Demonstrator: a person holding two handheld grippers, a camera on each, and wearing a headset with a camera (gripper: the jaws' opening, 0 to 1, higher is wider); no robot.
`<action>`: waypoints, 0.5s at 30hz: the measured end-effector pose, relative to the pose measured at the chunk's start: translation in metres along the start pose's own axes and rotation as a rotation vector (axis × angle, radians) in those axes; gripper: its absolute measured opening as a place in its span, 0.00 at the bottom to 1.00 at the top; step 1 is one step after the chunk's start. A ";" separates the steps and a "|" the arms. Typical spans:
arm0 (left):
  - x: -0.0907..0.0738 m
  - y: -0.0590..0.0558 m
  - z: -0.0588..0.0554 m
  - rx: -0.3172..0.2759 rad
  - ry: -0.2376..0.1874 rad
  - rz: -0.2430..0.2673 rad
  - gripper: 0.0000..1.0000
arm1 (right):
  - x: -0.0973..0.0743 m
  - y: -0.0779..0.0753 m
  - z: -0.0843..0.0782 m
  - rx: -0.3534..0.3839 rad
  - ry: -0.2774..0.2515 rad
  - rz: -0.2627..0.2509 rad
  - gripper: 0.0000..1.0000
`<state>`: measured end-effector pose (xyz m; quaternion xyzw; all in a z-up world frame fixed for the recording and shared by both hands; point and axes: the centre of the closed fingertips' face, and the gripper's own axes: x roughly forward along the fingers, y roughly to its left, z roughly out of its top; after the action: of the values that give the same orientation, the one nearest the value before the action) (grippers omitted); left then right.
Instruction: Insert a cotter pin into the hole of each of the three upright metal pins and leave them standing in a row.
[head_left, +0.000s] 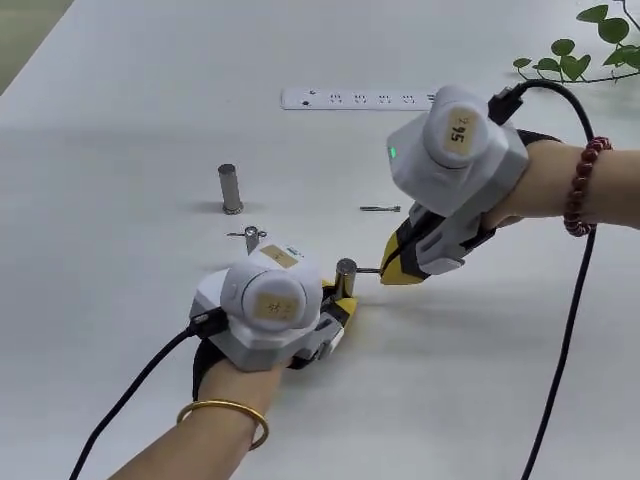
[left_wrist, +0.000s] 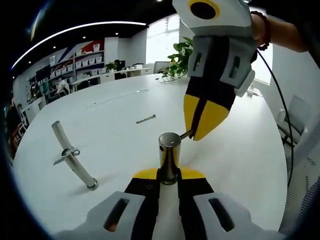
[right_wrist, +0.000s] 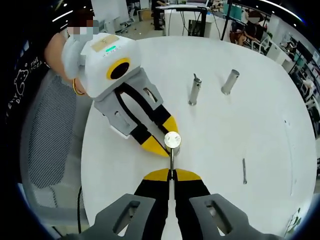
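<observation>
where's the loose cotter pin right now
The loose cotter pin lies flat on the table just beyond the right gripper, toward the power strip, in the head view.

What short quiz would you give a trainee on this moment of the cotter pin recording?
1. True or false: the left gripper is shut on an upright metal pin.
2. What does the right gripper hold in its jaws? A: a cotter pin. B: a screwdriver. C: nothing.
3. How many metal pins stand free of both grippers?

Key
1. True; its jaws clamp the pin near its base.
2. A; the held cotter pin points at that pin's top.
3. Two: the near pin, already fitted, and the bare far pin.
</observation>
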<state>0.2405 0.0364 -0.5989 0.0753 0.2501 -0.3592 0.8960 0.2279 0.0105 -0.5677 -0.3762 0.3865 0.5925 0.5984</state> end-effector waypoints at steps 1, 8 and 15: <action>0.000 0.000 0.000 0.001 0.000 0.000 0.10 | 0.000 0.000 0.002 0.000 -0.002 -0.001 0.00; 0.000 0.000 -0.001 -0.013 0.004 0.007 0.10 | 0.003 -0.001 0.010 0.016 -0.029 0.010 0.00; 0.000 -0.001 -0.001 -0.018 0.003 0.005 0.10 | 0.006 -0.001 0.015 0.036 -0.056 0.014 0.00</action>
<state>0.2392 0.0362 -0.5997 0.0683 0.2544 -0.3547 0.8971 0.2287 0.0268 -0.5670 -0.3460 0.3827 0.6001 0.6113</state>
